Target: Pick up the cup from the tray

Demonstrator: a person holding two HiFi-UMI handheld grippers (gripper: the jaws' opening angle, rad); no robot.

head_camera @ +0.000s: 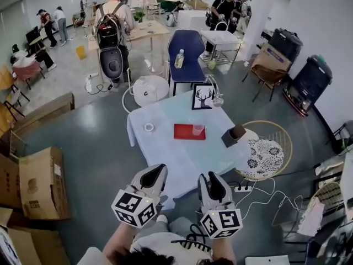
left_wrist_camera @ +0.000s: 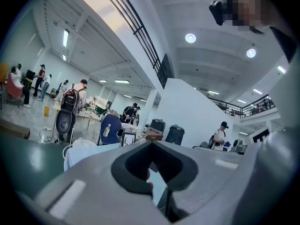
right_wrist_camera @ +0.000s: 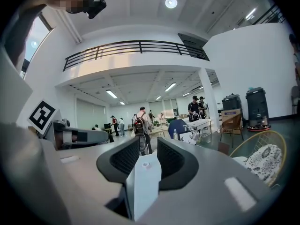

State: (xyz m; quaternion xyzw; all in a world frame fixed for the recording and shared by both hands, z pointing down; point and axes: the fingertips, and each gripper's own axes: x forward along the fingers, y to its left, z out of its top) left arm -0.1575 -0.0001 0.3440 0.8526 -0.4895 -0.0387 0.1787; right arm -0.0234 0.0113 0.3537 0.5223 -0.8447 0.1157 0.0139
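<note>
A small pale pink cup (head_camera: pixel 198 129) stands upright on the right end of a flat red tray (head_camera: pixel 185 132), near the middle of a table (head_camera: pixel 182 159) with a light blue cloth. Both grippers hang over the table's near edge, well short of the tray. My left gripper (head_camera: pixel 156 174) is shut with nothing in it; in its own view the left gripper (left_wrist_camera: pixel 152 165) shows only a sliver of red and blue cloth through the pad hole. My right gripper (head_camera: pixel 210 182) is open and empty. In its own view the right gripper (right_wrist_camera: pixel 143 165) has blue cloth showing between its pads.
On the table are a tape roll (head_camera: pixel 149 127) at the left, a framed deer picture (head_camera: pixel 202 96) and a glass (head_camera: pixel 218 100) at the far edge, and a dark box (head_camera: pixel 234 134) at the right. A round wicker seat (head_camera: pixel 267 150) stands to the right. Cardboard boxes (head_camera: pixel 41 184) lie at the left.
</note>
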